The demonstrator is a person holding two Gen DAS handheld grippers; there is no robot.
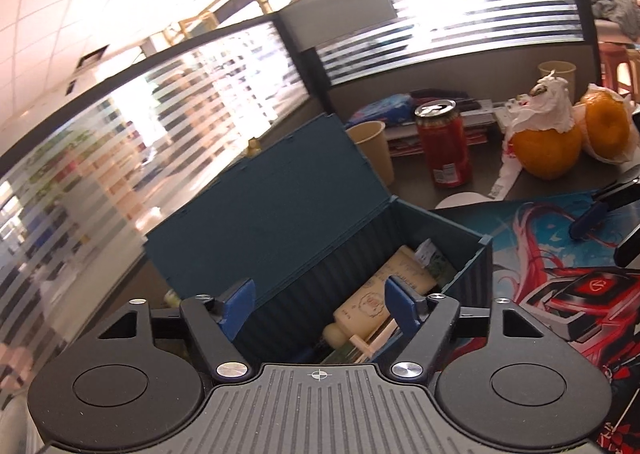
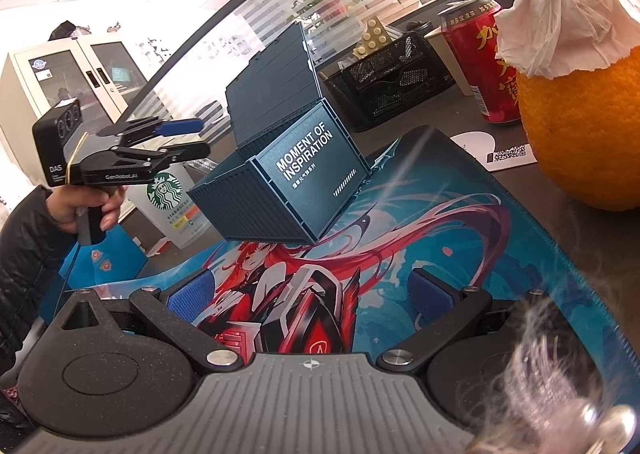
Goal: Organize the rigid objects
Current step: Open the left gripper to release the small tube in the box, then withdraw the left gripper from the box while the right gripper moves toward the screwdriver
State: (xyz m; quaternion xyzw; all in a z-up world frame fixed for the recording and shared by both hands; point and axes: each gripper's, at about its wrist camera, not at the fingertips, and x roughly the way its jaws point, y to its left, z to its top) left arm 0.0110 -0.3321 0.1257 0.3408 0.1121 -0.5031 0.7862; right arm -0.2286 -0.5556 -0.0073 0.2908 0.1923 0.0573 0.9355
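A dark teal container-style box (image 1: 400,238) stands with its lid (image 1: 272,205) swung up. Inside lie a cream bottle (image 1: 380,294) and other small items I cannot make out. My left gripper (image 1: 320,304) hovers open just above the box's near end, with nothing pressed between its blue pads. From the right wrist view the same box (image 2: 304,173) reads "MOMENT OF INSPIRATION", and the left gripper (image 2: 200,139) sits at its left end, held by a hand. My right gripper (image 2: 310,298) is open and empty, low over the printed mat (image 2: 440,254).
Behind the box stand a red can (image 1: 442,143), a paper cup (image 1: 370,149) and two oranges (image 1: 546,149), one capped with tissue. A black mesh basket (image 2: 384,85) stands at the back, and a Starbucks cup (image 2: 170,201) stands left of the box.
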